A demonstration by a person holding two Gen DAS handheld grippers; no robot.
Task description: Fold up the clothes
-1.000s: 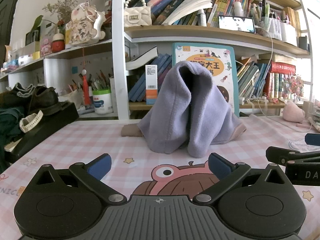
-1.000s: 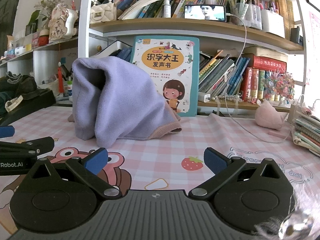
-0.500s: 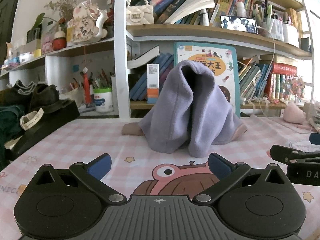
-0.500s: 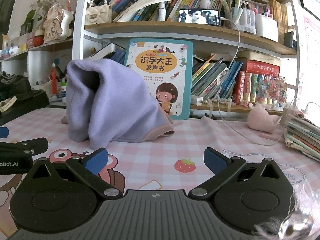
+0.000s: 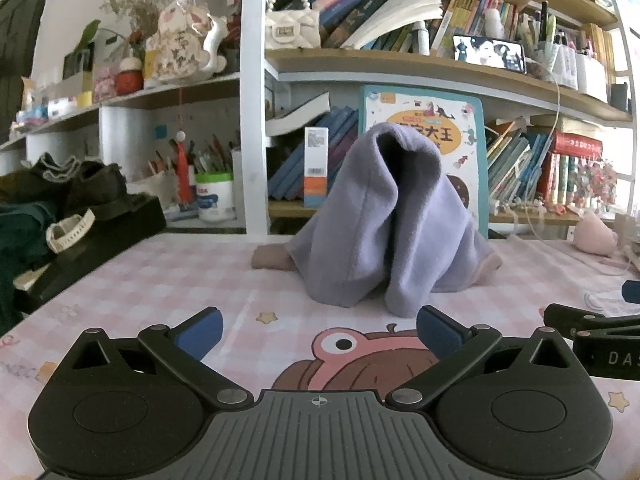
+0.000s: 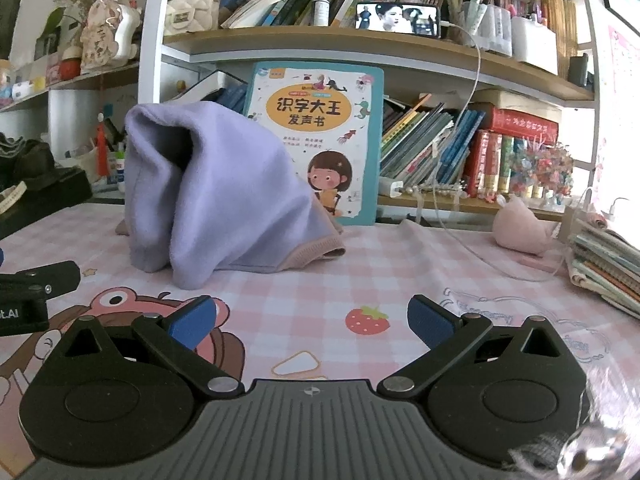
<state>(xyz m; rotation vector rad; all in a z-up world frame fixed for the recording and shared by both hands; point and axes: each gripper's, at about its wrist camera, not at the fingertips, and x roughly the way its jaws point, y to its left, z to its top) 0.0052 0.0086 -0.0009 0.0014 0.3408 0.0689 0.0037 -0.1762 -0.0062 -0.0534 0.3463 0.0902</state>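
The left gripper (image 5: pixel 318 330) is held with its blue-padded fingers (image 5: pixel 198 330) spread wide, and nothing is gripped or touched between them. The right gripper (image 6: pixel 312 322) is likewise held wide open and empty above the tablecloth (image 6: pixel 400 272), which is printed in pink checks with a strawberry (image 6: pixel 367 319) and a cartoon face (image 5: pixel 340 346). In the left wrist view the right gripper's black side is seen at the right edge, where the letters "DAS" can be read; in the right wrist view the left gripper's side is seen at the left edge, marked "t.AI".

The lilac garment (image 5: pixel 380 224) is heaped upright in a tent-like mound on the tablecloth, ahead of both grippers and apart from them; a pinkish hem (image 6: pixel 316 254) is seen at its base. Behind it a teal children's book (image 6: pixel 316 136) is stood against the shelving, titled "识字大王 发声书". A white tub with a green lid (image 5: pixel 213 196) is seen on the lower left shelf, beside a pot filled with pens and brushes (image 5: pixel 160 180). A phone (image 6: pixel 398 19) with a lit screen is propped on the upper shelf.
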